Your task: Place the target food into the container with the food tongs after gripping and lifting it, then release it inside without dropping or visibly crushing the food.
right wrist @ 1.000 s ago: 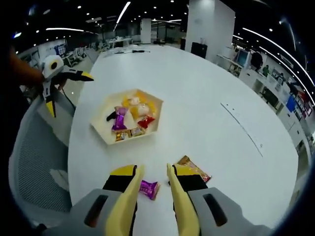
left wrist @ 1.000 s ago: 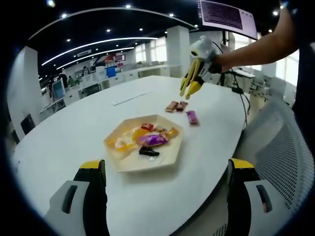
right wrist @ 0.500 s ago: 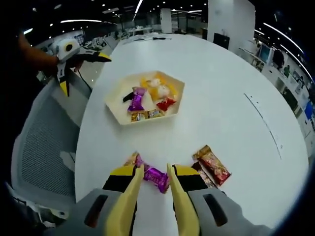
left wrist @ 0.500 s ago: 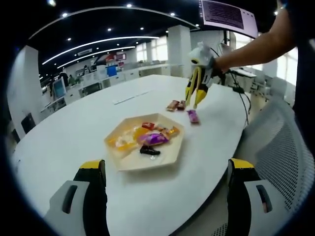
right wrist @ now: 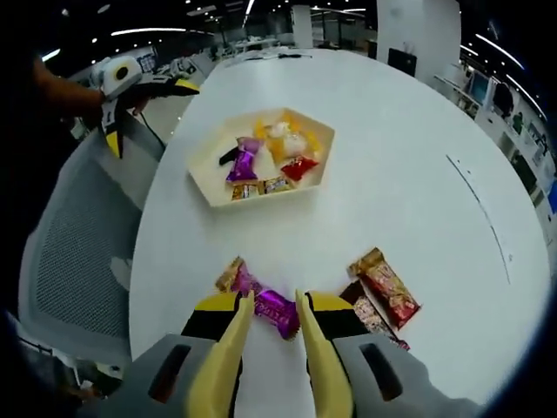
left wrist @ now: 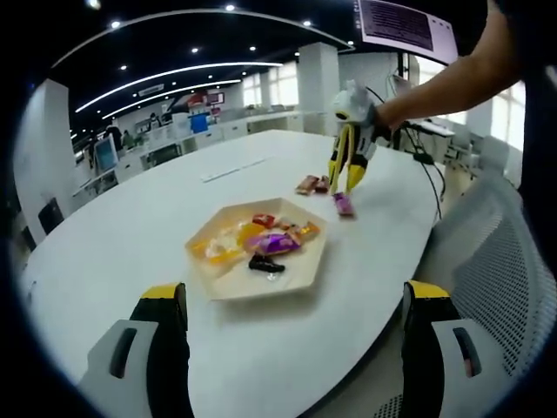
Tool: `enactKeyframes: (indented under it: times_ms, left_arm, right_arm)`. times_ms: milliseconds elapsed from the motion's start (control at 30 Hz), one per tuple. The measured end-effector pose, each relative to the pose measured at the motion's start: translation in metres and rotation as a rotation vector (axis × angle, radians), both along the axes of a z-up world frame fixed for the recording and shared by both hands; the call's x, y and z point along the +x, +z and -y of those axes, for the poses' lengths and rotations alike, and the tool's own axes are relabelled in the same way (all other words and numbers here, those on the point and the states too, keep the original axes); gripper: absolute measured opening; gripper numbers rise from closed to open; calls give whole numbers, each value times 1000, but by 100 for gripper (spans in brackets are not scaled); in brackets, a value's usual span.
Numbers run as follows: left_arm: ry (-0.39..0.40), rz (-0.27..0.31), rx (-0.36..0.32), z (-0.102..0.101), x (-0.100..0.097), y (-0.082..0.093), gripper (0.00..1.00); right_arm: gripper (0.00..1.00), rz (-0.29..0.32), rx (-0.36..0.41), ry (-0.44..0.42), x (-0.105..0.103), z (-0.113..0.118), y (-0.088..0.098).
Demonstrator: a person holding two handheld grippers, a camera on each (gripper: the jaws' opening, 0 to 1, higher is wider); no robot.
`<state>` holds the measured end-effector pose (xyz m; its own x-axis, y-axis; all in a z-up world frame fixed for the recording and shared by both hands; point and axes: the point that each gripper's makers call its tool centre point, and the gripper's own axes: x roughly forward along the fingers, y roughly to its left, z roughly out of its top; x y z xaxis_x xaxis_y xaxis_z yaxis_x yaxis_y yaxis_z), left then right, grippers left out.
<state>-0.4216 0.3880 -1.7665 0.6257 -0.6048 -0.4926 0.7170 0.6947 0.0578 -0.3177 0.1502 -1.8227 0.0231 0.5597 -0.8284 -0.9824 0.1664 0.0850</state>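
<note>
right gripper view: right gripper (right wrist: 271, 312) jaws parted, straddling purple candy (right wrist: 277, 311); squeezing hard risks crushing, loose grip risks dropping.

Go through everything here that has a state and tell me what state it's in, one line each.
Right gripper: open, fingers either side of the purple candy.
Purple candy: wrapped, lying on the table, not lifted.
Red snack packet: sealed, flat on the table.
Hexagonal tray: upright, holding several wrapped sweets.
Left gripper: open, holding nothing.
</note>
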Motion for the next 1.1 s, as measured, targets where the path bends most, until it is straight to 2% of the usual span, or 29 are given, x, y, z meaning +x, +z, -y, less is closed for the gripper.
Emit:
enactKeyframes:
  times_ms: [133, 400, 533, 733, 800, 833, 867, 967, 1000, 1100]
  left_arm:
    - [4, 1, -3, -1, 1, 1, 99]
    - [-4, 2, -4, 1, 0, 1, 99]
    - [-9, 3, -3, 1, -1, 1, 99]
    - [-12, 4, -3, 1, -1, 1, 99]
    - [-12, 7, -2, 1, -1, 1, 99]
    - [-13, 7, -4, 1, -1, 1, 99]
    - [-13, 6, -3, 1, -1, 1, 99]
    - [-14, 9, -5, 1, -1, 2, 99]
    - [-13, 10, -5, 1, -1, 2, 99]
    - [-10, 13, -8, 1, 0, 3, 99]
  right_arm:
    - [27, -6, 12, -22, -2, 6, 1]
    - [27, -16, 1, -28, -26, 12, 1]
    - [27, -7, 2, -61, -26, 13, 0]
    - [27, 36, 17, -209, -9, 7, 5]
    - [27, 28, 26, -249, -5, 3, 7]
    - [27, 62, 16, -285, 3, 4, 8]
    - [28, 64, 9, -289, 4, 4, 8]
    - [27, 87, 10, -411, 16, 5, 9]
    - [27, 66, 18, -447, 16, 4, 8]
    - [28, 59, 22, -511, 17, 1, 7]
